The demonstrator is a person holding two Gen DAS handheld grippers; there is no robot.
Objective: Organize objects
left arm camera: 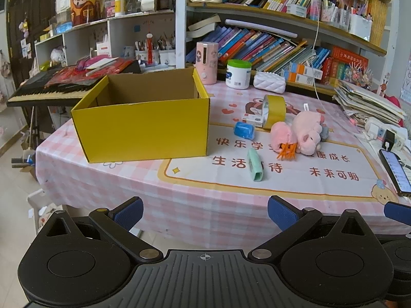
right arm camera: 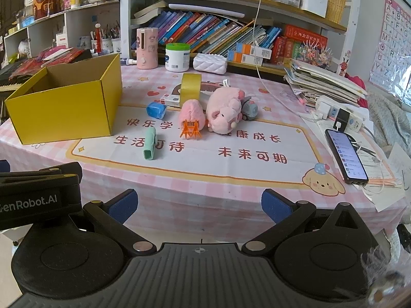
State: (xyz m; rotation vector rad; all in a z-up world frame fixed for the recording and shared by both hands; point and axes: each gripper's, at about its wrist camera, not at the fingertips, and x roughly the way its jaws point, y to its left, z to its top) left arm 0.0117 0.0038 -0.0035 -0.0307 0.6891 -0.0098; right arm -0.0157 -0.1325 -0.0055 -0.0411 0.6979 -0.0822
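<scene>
An open yellow cardboard box (left arm camera: pixel 143 131) (right arm camera: pixel 64 105) stands on the left of the table; what I see of its inside is bare. To its right lie a mint green case (left arm camera: pixel 254 164) (right arm camera: pixel 149 143), a blue object (left arm camera: pixel 244 129) (right arm camera: pixel 156 109), an orange claw clip (left arm camera: pixel 287 152) (right arm camera: pixel 190 129), a pink fluffy ball (left arm camera: pixel 282 133) (right arm camera: pixel 192 113), a pink plush pig (left arm camera: pixel 307 131) (right arm camera: pixel 224 111), a yellow tape roll (left arm camera: pixel 274 107) (right arm camera: pixel 190 87), a small white box (left arm camera: pixel 253 119) (right arm camera: pixel 170 100) and a grey toy car (right arm camera: pixel 249 109). My left gripper (left arm camera: pixel 205 214) and right gripper (right arm camera: pixel 197 206) are open and empty, short of the table's front edge.
A phone (right arm camera: pixel 345 152) lies at the table's right edge beside a power strip (right arm camera: pixel 341 116) and a paper stack (right arm camera: pixel 326 80). A pink dispenser (right arm camera: pixel 147 47), a white tub (right arm camera: pixel 177 57) and a white pouch (right arm camera: pixel 210 63) stand at the back before bookshelves. A keyboard (left arm camera: pixel 41 89) is left.
</scene>
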